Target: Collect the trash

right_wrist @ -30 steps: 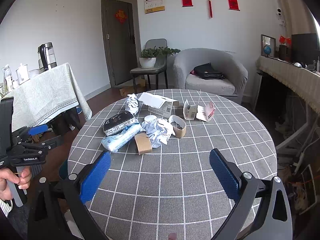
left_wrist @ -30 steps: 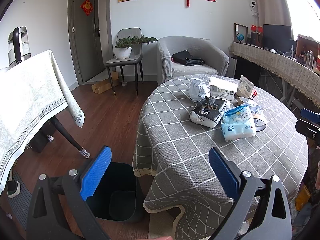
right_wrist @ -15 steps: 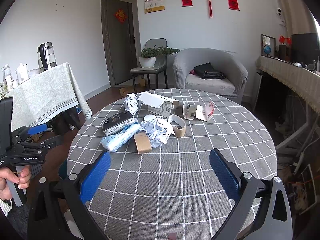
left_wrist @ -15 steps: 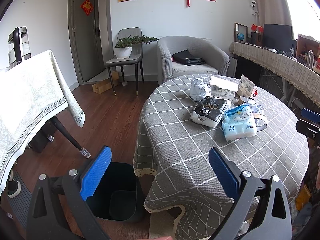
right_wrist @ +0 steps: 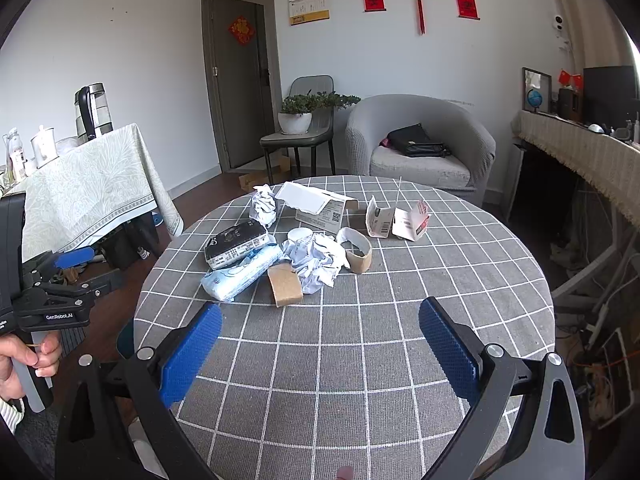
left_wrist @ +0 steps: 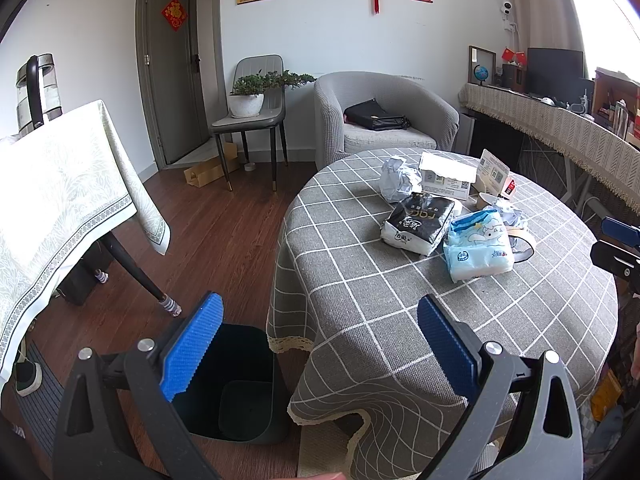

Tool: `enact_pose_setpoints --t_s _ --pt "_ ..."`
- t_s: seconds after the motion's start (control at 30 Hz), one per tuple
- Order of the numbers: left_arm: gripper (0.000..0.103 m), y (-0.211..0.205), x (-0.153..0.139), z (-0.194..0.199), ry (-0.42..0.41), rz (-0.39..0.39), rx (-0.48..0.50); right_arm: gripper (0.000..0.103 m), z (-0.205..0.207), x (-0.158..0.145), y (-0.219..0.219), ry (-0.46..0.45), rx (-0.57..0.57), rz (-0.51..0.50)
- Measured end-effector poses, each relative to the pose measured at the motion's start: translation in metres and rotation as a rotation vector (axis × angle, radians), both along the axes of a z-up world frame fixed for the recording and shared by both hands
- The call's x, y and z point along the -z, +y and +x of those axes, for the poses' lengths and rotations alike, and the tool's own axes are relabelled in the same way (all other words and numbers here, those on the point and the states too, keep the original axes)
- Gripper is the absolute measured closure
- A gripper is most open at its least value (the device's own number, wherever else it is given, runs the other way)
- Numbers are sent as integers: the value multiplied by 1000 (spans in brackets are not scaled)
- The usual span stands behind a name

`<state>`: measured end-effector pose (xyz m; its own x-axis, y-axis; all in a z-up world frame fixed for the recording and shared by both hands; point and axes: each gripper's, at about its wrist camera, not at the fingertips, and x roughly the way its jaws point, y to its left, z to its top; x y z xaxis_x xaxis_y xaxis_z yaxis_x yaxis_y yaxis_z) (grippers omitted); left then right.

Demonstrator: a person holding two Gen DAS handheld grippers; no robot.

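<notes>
Both the left gripper (left_wrist: 318,334) and right gripper (right_wrist: 320,336) gape wide, empty, near the grey checked round table (right_wrist: 360,360); litter lies far.

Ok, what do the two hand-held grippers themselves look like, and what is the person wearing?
Both are alike: the right hand-held gripper and the left hand-held gripper each have two black angled arms with triangular cut-outs, silver pivot bolts, and blue ribbed pads. Seen from the right wrist, the left one carries white "GenRobot.AI" lettering. A pale striped cuff shows at the hand holding it.
</notes>
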<state>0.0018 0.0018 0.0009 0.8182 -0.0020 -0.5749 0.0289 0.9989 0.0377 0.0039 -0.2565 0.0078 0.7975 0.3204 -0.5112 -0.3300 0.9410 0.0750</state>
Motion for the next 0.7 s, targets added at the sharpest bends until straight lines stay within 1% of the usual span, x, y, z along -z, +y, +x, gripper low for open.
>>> enact_pose_setpoints --t_s 0.7 --pt "4 -1 1 -1 3 -2 11 3 0 2 1 10 -2 -3"
